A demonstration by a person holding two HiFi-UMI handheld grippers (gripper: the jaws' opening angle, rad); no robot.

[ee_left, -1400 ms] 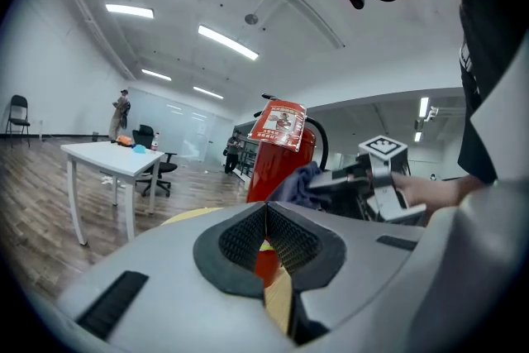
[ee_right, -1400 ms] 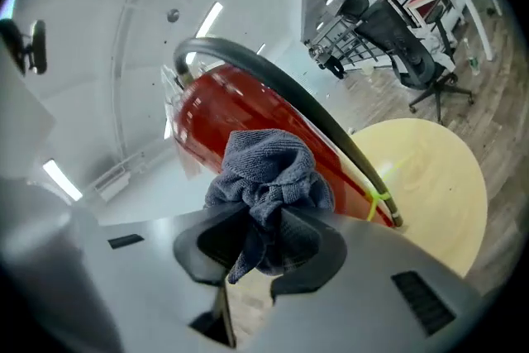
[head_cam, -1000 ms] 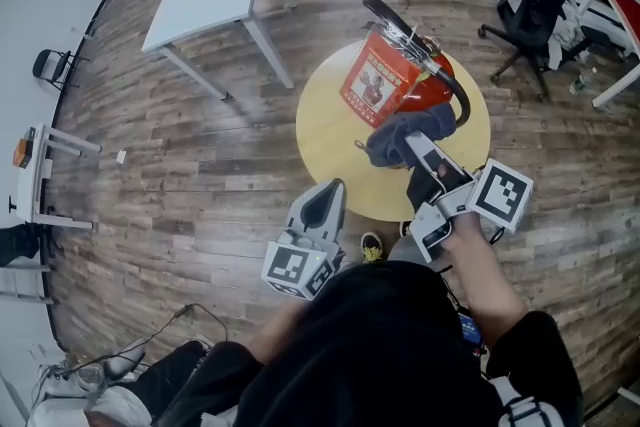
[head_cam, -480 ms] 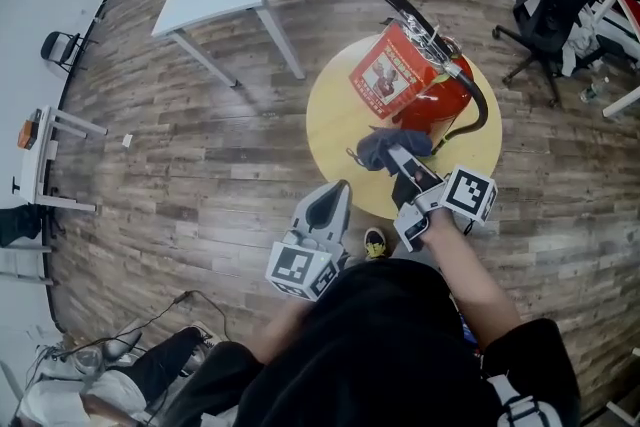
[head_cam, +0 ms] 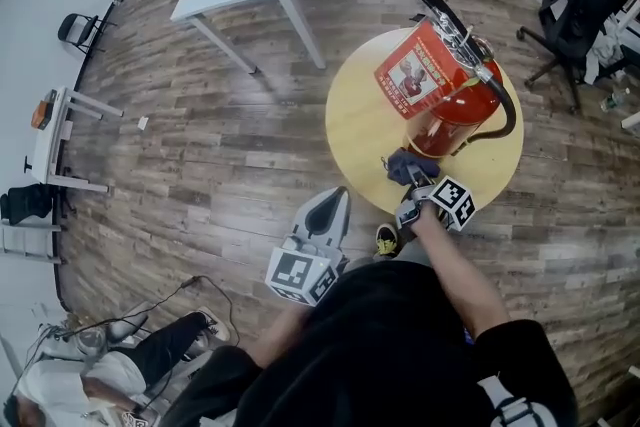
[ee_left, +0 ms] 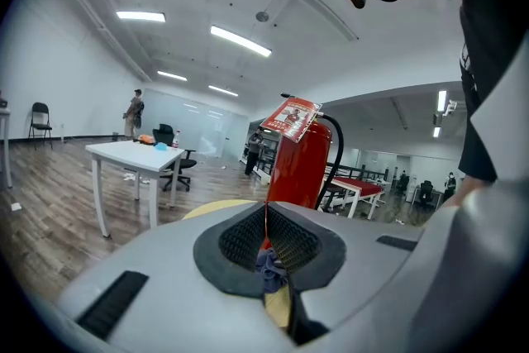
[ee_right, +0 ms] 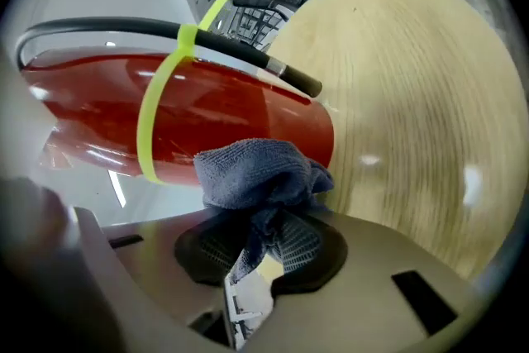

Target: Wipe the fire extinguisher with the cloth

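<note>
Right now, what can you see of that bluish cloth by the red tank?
The cloth is a dark blue-grey, fuzzy rag, like microfibre, bunched into a wad. The right gripper pinches one end between its jaws. The wad looks pressed against the lower body of the red fire extinguisher, close above the round yellow table.

"Can any writing be read here?"

"Nothing legible. The fire extinguisher (head_cam: 455, 100) carries a red tag (head_cam: 412, 72) with a small picture and lines of print. The print is too small in the head view and blurred in the left gripper view."

"And the cubes?"

"The left marker cube (head_cam: 298, 272) and the right marker cube (head_cam: 452, 203) bear only black-and-white square patterns, with no letters or numbers."

"Anything else?"

"Faint white marks on the person's dark shirt (ee_left: 488, 29), too small to read."
</note>
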